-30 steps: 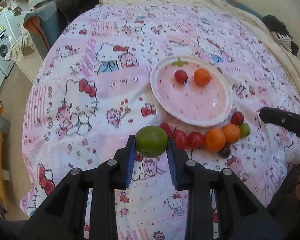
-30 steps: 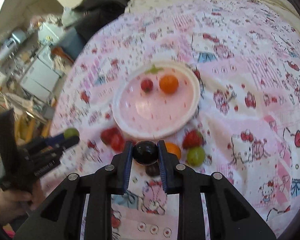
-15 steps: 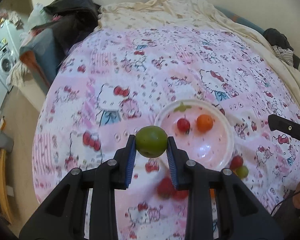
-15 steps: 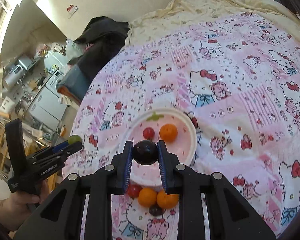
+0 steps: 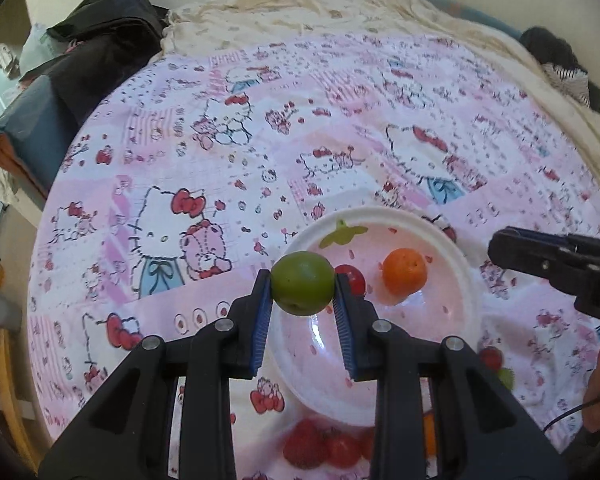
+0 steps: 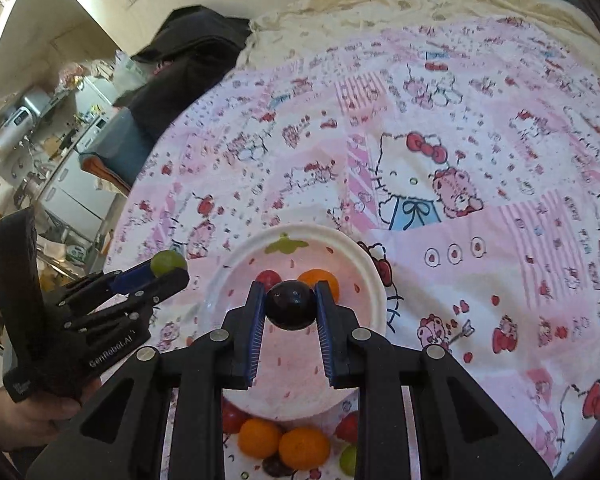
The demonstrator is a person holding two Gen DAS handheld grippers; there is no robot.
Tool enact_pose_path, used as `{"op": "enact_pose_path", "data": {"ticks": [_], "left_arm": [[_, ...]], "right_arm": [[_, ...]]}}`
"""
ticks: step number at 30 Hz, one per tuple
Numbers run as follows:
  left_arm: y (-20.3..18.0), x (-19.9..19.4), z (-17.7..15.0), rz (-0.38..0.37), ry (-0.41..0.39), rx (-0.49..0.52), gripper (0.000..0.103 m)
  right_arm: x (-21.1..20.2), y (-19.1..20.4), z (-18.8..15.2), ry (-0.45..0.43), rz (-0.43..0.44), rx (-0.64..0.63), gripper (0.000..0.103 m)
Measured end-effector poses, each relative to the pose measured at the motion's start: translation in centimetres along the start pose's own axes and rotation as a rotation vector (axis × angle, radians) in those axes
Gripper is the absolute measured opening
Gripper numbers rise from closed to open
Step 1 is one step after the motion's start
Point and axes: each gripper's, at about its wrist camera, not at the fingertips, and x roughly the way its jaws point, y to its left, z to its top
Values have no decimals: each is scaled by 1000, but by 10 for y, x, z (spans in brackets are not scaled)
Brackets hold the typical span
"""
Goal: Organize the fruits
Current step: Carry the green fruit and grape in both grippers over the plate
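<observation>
Both grippers have carried fruit over the plate (image 5: 470, 280): left gripper (image 5: 302, 288) clamps a lime (image 5: 302, 289), right gripper (image 6: 290, 306) a plum (image 6: 290, 306). Delivery step; next, lower and release.

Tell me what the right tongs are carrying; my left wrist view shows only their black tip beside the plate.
Observer: The right tongs are shut on a dark round fruit, seen against the plate.
Operator: Any dark fruit outside the plate?
Observer: Yes, a second dark fruit lies on the bedspread, just below two oranges by the plate's near rim.
</observation>
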Motion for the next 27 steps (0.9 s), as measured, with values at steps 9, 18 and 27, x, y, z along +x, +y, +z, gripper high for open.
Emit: {"op": "enact_pose_path", "data": {"ticks": [9,18,27], "left_arm": [[-4,37,-6,14,54,37,26],[-6,54,-13,18,84,49,27],[1,61,-15,9,108,35,27]], "right_arm": [[42,-12,-3,105,-28,39,26],[65,-18,-9,163,-62,47,26],[74,-29,-14,200,-101,78,27]]}}
